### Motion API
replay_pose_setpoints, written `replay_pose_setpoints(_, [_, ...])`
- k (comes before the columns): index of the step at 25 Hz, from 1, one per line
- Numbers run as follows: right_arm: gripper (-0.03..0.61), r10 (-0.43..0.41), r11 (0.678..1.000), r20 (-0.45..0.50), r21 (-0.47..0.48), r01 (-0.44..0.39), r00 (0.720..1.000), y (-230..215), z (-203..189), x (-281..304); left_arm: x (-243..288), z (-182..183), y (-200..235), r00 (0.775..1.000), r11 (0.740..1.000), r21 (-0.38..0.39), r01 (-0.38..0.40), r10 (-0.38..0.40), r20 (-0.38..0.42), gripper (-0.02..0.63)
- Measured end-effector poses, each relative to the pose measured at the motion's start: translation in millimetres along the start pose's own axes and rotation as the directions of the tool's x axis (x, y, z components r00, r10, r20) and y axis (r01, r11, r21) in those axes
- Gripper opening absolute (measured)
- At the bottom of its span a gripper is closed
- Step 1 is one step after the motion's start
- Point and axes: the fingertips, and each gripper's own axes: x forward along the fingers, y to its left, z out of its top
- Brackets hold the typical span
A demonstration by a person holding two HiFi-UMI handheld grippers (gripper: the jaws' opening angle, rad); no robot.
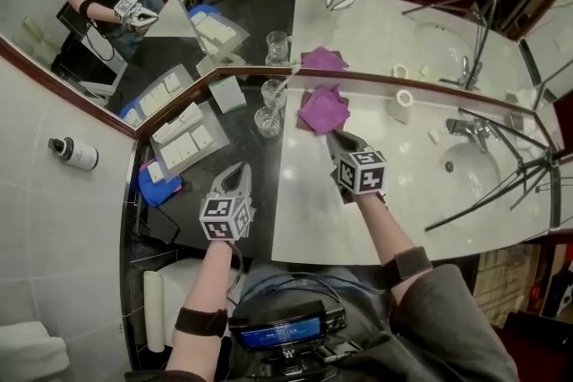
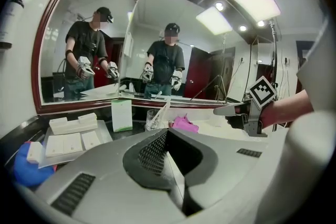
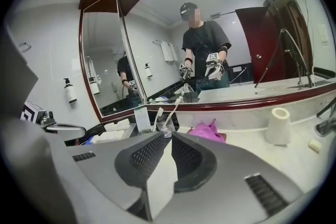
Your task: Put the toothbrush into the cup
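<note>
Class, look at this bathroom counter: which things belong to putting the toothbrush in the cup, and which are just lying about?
Belongs to the job:
toothbrush
glass cup it stands in

Just lying about:
purple cloth
green box
paper roll
bottle

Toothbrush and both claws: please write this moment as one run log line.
toothbrush: standing in glass cup | left claw: shut, empty | right claw: slightly apart, empty | placing: looks done

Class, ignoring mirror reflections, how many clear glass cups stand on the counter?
2. One cup stands by the corner of the mirror; the other cup stands just in front of it, left of the purple cloth. None seems hidden.
</note>
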Motion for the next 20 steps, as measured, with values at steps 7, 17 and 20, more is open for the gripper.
replay_pose_setpoints(7, [0.017, -0.092, 0.996, -0.009, -0.020, 0.092, 0.996, -46, -9, -65, -15, 1, -8, 1.000, 1.000, 0.005, 0.001, -0.001, 0.012, 0.003])
replay_pose_setpoints(17, [0.016, -0.193, 0.979, 0.020, 0.065, 0.191, 0.981, -97, -27, -143, -31, -10, -17, 1.000, 1.000, 0.002, -0.015, 0.015, 0.008, 0.003])
replay_pose_setpoints(20, [0.015, -0.205, 0.975, 0.020, 0.089, 0.202, 0.979, -105, -33, -157, -36, -9, -23, 1.000, 1.000, 0.003, -0.016, 0.016, 0.014, 0.003])
